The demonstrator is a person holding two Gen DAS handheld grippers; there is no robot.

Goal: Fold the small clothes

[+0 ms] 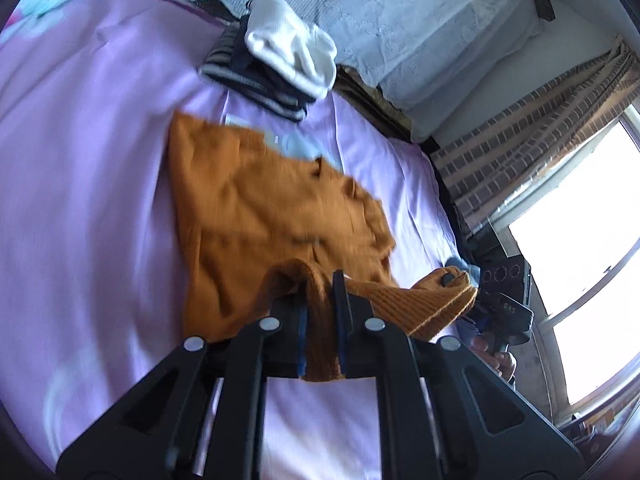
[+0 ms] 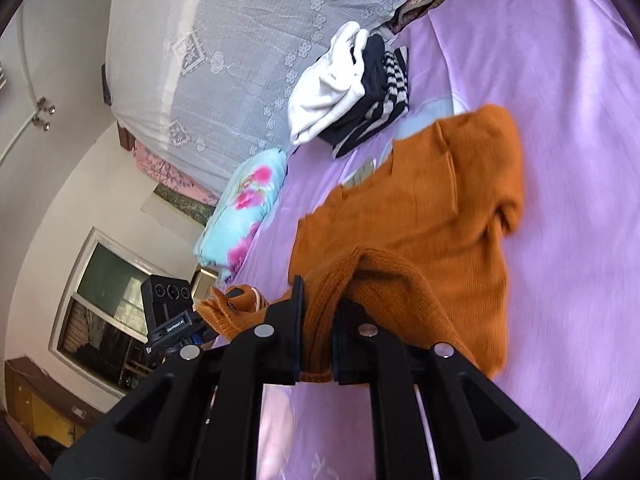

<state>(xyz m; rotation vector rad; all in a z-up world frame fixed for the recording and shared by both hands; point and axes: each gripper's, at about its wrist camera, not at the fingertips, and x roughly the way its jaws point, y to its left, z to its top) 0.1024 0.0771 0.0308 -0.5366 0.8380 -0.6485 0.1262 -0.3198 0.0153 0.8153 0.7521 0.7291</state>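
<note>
Pinching: I have both grippers, left [image 1: 320,300] and right [image 2: 318,312], clamped on one orange knit sweater [image 1: 256,216].
Stacked: one folded pile [image 1: 276,68] on the bed [image 1: 80,160].

Bright daylight, coming from the window [image 1: 576,216] in left wrist view; panes blown out to white, no detail. Orange sweater [image 1: 256,216] and purple sheet [image 1: 80,200] smeared w/ motion blur in both views. Heavy fisheye bend, dark vignette at corners; shadows soft.
</note>
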